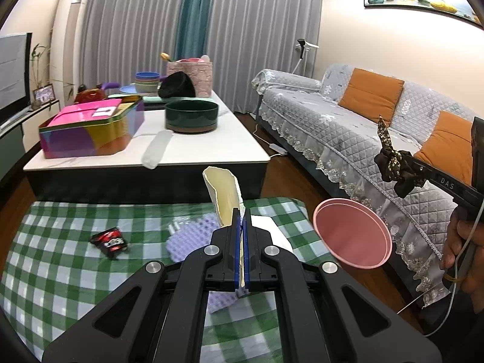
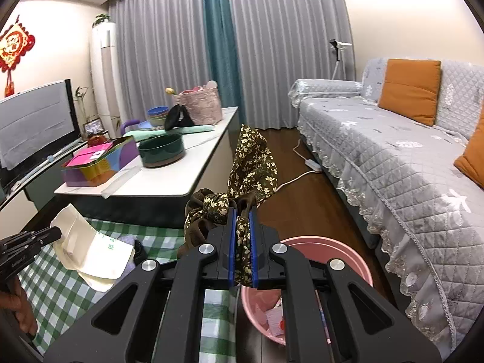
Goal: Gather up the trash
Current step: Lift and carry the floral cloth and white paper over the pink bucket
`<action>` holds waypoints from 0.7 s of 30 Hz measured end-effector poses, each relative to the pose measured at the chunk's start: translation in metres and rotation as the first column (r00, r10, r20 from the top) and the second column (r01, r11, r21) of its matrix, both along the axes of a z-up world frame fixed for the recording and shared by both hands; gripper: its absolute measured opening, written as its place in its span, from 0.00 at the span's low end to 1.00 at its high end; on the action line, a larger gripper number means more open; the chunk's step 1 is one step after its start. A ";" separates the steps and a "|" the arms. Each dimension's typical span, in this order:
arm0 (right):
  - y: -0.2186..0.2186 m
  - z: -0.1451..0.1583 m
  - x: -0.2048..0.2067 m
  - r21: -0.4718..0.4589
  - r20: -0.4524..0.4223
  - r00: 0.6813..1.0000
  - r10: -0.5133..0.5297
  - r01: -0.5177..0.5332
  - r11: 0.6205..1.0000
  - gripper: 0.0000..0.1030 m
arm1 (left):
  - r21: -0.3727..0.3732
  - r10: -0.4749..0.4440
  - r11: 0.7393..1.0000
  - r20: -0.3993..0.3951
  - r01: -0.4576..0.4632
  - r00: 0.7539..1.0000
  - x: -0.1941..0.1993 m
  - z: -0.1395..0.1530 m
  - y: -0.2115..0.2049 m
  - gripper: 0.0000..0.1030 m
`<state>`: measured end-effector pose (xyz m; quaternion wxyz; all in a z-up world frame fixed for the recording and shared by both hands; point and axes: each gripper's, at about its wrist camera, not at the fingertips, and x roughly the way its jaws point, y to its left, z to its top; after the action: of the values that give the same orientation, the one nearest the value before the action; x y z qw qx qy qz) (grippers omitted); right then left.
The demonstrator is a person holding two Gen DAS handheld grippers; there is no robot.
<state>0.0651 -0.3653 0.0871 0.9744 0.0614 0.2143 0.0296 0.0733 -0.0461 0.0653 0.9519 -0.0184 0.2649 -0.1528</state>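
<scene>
Cream wrapper [image 1: 225, 193] upright in left gripper [image 1: 241, 220] (pinched tight), pointing up.

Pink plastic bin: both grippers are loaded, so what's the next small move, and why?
Probably carry the right gripper a little further over the pink plastic bin and open it there. It is shut on the brown floral fabric scrunchie, which hangs near the bin's near rim, not clearly over the opening. The left gripper, shut on the cream paper wrapper, is over the green checked cloth, so it should follow.
</scene>
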 end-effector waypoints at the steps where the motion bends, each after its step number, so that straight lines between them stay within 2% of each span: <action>1: -0.003 0.000 0.001 0.002 -0.001 1.000 -0.007 0.007 1.000 0.08 | 0.000 -0.007 1.000 0.000 0.007 1.000 0.002 0.000 -0.005 0.01; 13: -0.038 -0.009 0.011 -0.009 -0.024 0.996 -0.088 0.088 0.996 0.08 | 0.004 -0.090 0.996 -0.009 0.090 0.996 0.024 -0.002 -0.064 0.01; 21: -0.073 -0.021 0.016 0.006 -0.073 0.984 -0.160 0.161 0.987 0.08 | 0.010 -0.143 0.990 -0.016 0.144 0.990 0.043 -0.005 -0.108 0.01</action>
<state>0.0811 -0.4388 0.0661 0.9649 0.0855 0.2434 -0.0499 0.1165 -0.1538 0.0606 0.9365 0.0050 0.2738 -0.2192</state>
